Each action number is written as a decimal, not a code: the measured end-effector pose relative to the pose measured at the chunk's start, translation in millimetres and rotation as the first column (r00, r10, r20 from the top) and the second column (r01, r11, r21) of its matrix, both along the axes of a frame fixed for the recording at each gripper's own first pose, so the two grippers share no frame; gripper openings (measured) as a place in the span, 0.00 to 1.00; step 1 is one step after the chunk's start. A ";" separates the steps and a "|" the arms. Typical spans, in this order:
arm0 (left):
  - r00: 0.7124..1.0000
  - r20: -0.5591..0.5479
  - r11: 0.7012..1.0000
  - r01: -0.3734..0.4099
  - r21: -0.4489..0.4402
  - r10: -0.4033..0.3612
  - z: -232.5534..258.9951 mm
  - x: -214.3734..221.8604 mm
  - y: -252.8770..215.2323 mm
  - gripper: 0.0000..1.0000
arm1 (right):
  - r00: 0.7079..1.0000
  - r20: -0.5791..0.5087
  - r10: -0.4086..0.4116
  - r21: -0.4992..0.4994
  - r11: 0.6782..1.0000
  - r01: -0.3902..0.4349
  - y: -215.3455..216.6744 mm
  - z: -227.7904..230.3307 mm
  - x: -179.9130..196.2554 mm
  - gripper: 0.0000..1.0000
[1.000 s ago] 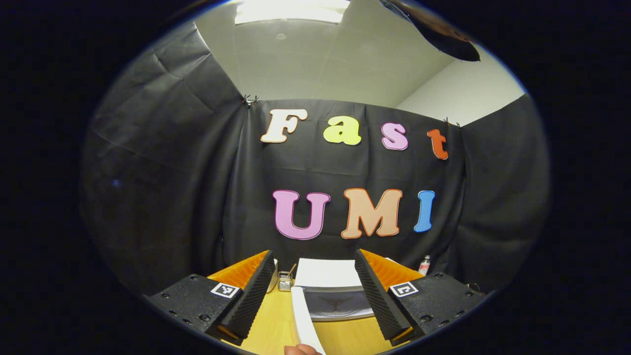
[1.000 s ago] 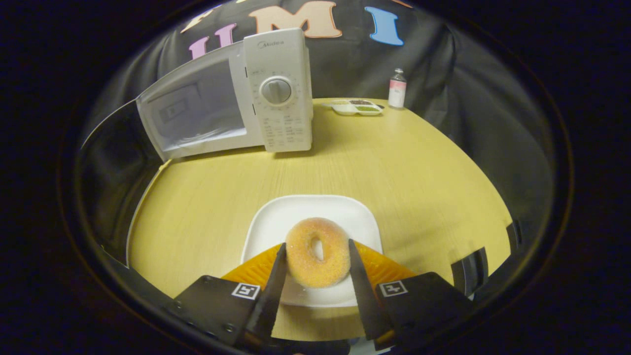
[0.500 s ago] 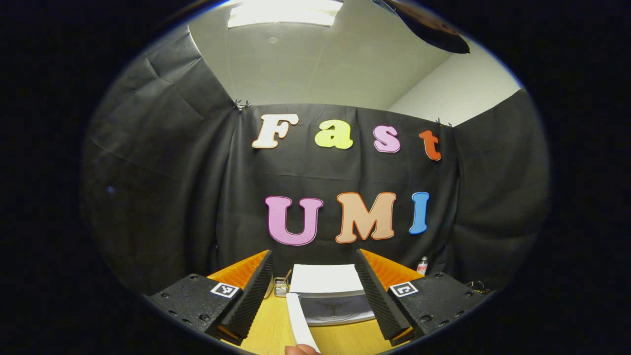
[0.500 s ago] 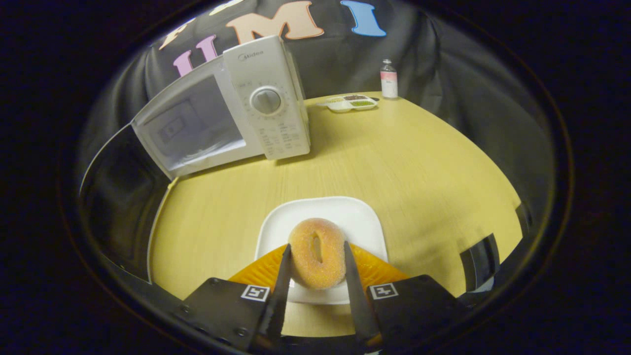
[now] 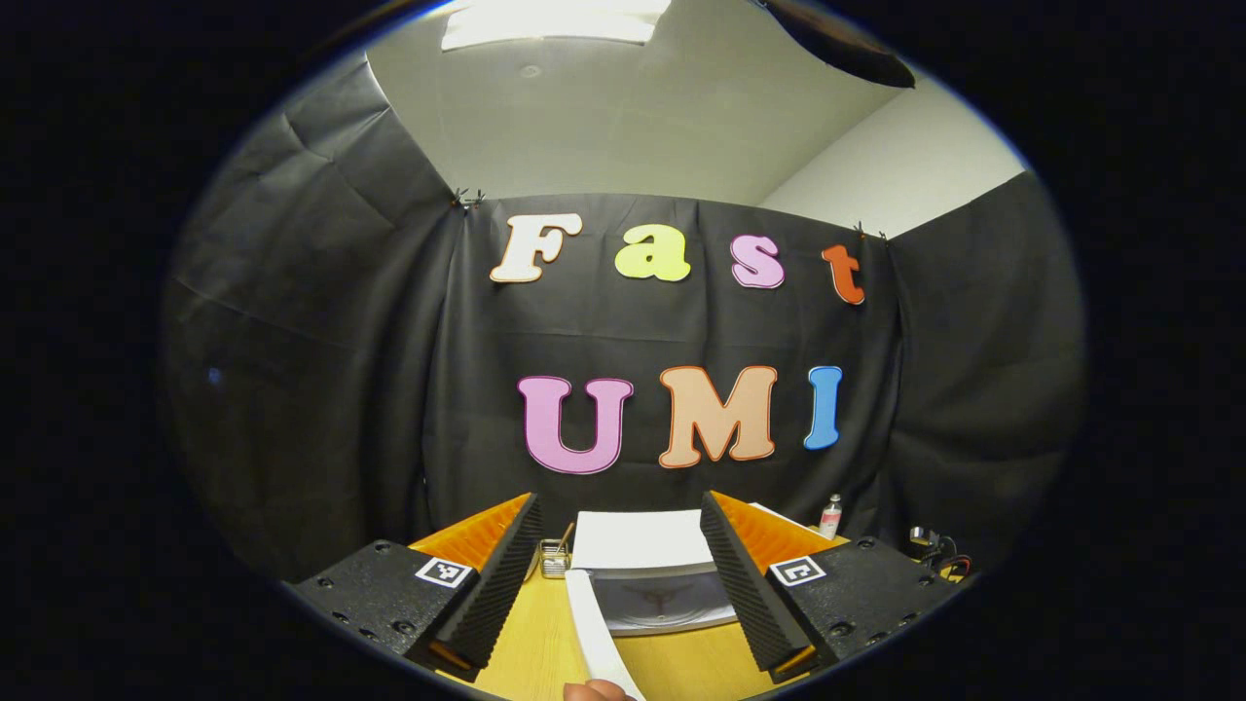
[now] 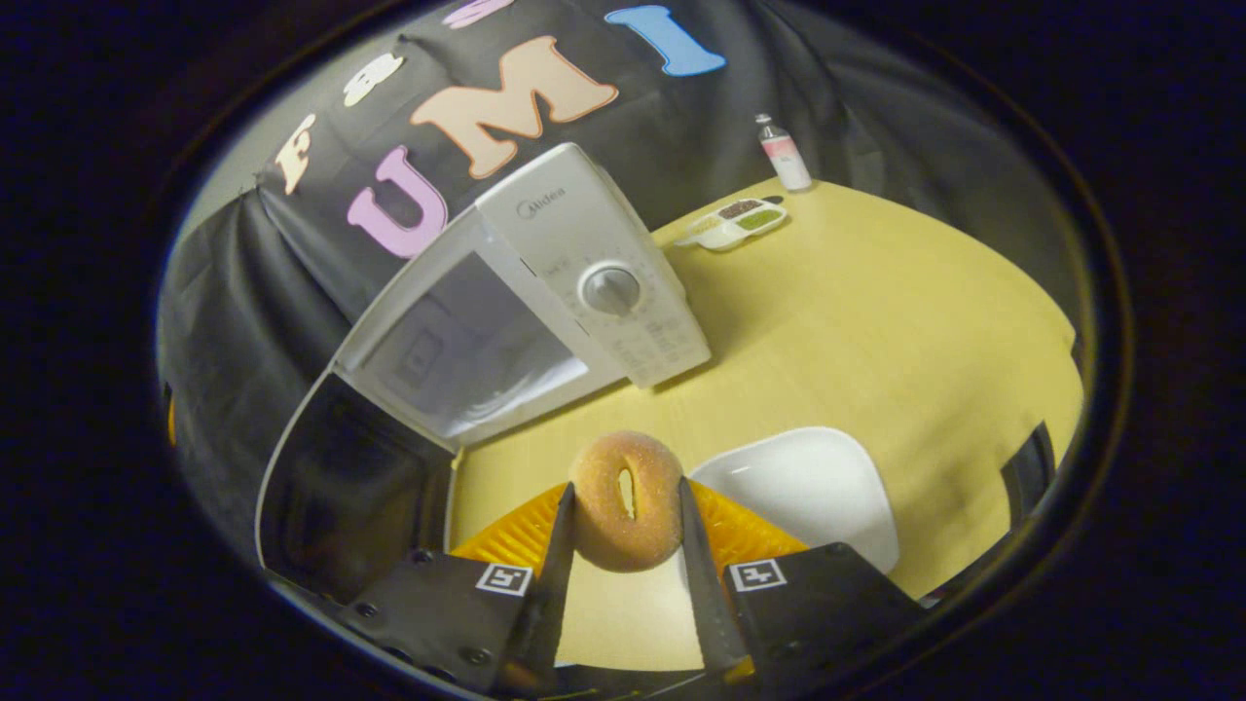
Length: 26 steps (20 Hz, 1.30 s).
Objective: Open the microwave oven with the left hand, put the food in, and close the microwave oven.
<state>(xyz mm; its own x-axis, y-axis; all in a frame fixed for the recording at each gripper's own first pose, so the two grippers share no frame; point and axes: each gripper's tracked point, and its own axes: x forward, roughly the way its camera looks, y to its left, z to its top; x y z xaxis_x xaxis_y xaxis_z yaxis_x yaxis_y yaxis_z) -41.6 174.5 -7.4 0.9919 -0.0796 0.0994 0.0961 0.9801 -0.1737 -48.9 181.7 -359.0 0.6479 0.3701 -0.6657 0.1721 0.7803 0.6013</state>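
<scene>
A sugared doughnut (image 6: 626, 526) sits pinched between both fingers of my right gripper (image 6: 626, 492), lifted clear of the white plate (image 6: 798, 487), which lies below and to its right. Ahead and to the left stands the white microwave (image 6: 594, 282). Its dark door (image 6: 341, 477) hangs open to the left, and the pale cavity (image 6: 458, 350) is exposed. In the left gripper view, my left gripper (image 5: 620, 506) is open with nothing in it, held high over the microwave's top (image 5: 638, 538). The door's white edge (image 5: 592, 628) runs toward me between the fingers.
On the yellow table (image 6: 876, 321), a small compartment tray (image 6: 730, 222) and a bottle (image 6: 784, 153) stand at the far edge by the wall. A small holder (image 5: 555, 557) sits left of the microwave. A fingertip (image 5: 594, 691) shows at the bottom.
My right gripper has lifted the doughnut off the plate and swung left toward the open microwave, tilting as it went. The left gripper has hardly moved.
</scene>
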 end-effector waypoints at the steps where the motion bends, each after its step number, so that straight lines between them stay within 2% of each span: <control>1: 1.000 -0.003 1.000 0.002 0.004 -0.002 -0.4 -1.4 -1.0 0.93 | 1.000 0.011 -0.008 0.042 0.999 0.007 9.0 7.8 5.3 0.53; 3: 1.000 -0.010 1.000 0.006 0.011 -0.006 -3.7 -2.9 -2.0 0.94 | 1.000 0.011 -0.023 0.127 0.992 0.022 28.9 19.6 14.0 0.52; 4: 1.000 -0.015 1.000 0.007 0.015 -0.007 -5.1 -3.8 -1.3 0.95 | 0.999 0.010 -0.042 0.178 0.983 0.039 39.7 24.5 19.2 0.58; 5: 1.000 -0.019 1.000 0.009 0.017 -0.009 -7.0 -4.5 -1.5 0.95 | 0.998 0.004 -0.063 0.233 0.971 0.060 51.2 30.2 26.1 0.58; 6: 1.000 -0.024 1.000 0.010 0.019 -0.010 -8.2 -5.7 -2.1 0.93 | 0.996 -0.009 -0.087 0.287 0.954 0.086 60.3 35.5 30.8 0.58; 8: 1.000 -0.028 1.000 0.013 0.021 -0.012 -9.3 -7.7 -1.9 0.95 | 0.988 -0.037 -0.153 0.382 0.911 0.155 74.5 42.5 46.8 0.58; 9: 0.999 -0.029 1.000 0.014 0.020 -0.013 -9.4 -8.1 -2.1 0.93 | 0.981 -0.043 -0.190 0.421 0.887 0.190 78.6 45.1 54.6 0.58; 11: 1.000 -0.020 1.000 0.009 0.024 -0.008 -5.9 -7.6 -1.8 0.95 | 0.968 -0.067 -0.242 0.477 0.845 0.244 92.4 43.8 67.7 0.58; 13: 1.000 -0.018 1.000 0.005 0.027 -0.005 -5.4 -7.3 -1.1 0.93 | 0.960 -0.088 -0.265 0.497 0.824 0.272 108.9 39.2 80.0 0.58; 17: 0.999 -0.031 0.999 0.021 0.034 -0.019 -8.7 -8.3 0.1 0.93 | 0.940 -0.095 -0.329 0.490 0.806 0.331 137.9 29.7 109.2 0.58; 18: 1.000 -0.023 0.999 0.020 0.036 -0.020 -6.0 -9.7 1.4 0.94 | 0.935 -0.095 -0.342 0.492 0.801 0.342 146.5 27.8 115.6 0.51; 20: 1.000 -0.012 0.999 0.024 0.042 -0.024 -2.8 -8.0 3.1 0.95 | 0.931 -0.111 -0.349 0.503 0.788 0.355 168.9 18.5 128.3 0.51; 24: 1.000 0.004 0.995 0.017 0.094 -0.017 0.6 -1.9 8.9 0.94 | 0.907 -0.110 -0.407 0.462 0.787 0.409 186.9 -3.9 157.1 0.51; 26: 1.000 0.008 0.994 0.019 0.104 -0.020 1.1 1.6 11.2 0.94 | 0.892 -0.129 -0.432 0.454 0.774 0.441 193.2 -11.6 165.3 0.51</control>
